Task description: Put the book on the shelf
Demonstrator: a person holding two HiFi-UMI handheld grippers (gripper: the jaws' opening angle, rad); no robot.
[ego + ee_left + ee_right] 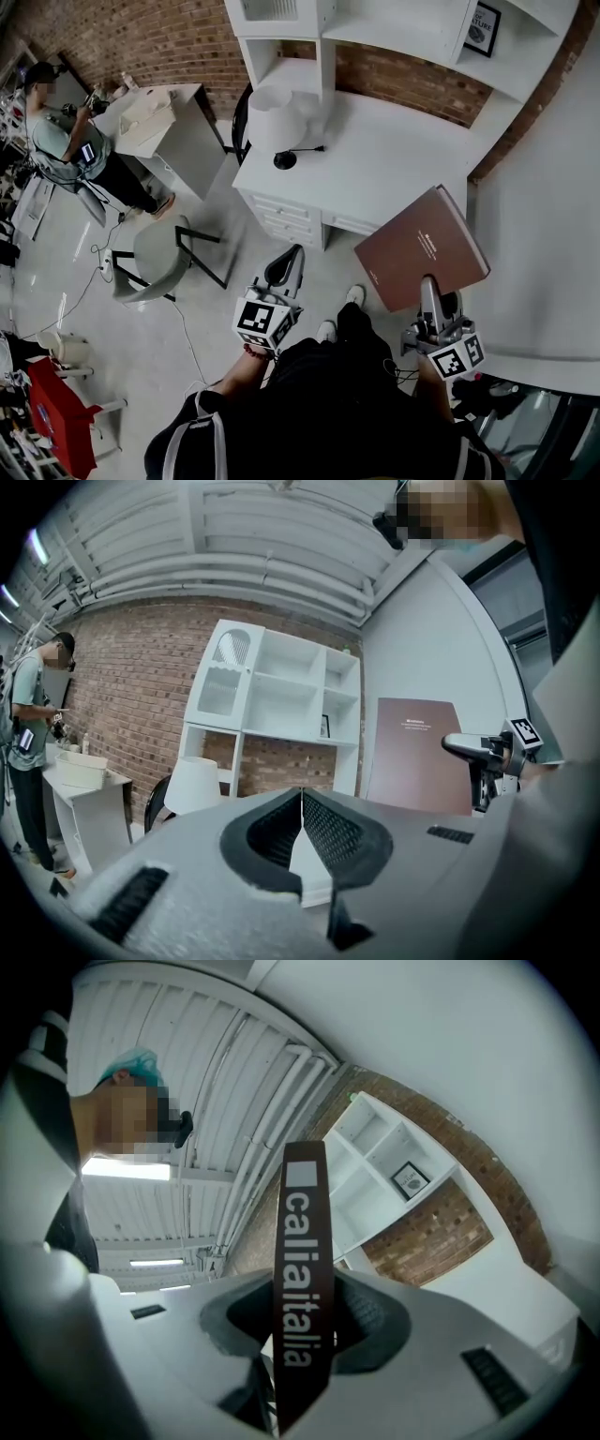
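My left hand-held gripper [284, 267] had its jaws together on nothing. My right hand-held gripper [430, 292] was clamped on the spine of the brown book [422, 246], which was held in the air near the front right corner of the desk [375, 169]. Beyond, the white shelf [394, 33] stood along the desk's back edge.

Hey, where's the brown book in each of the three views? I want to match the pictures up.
Head view: book right of centre, its lower edge in the right gripper.
Left gripper view: book right of centre, upright before the white wall.
Right gripper view: book spine-on, dead centre, between the jaws.
Shared landmark: the white shelf on the brick wall.
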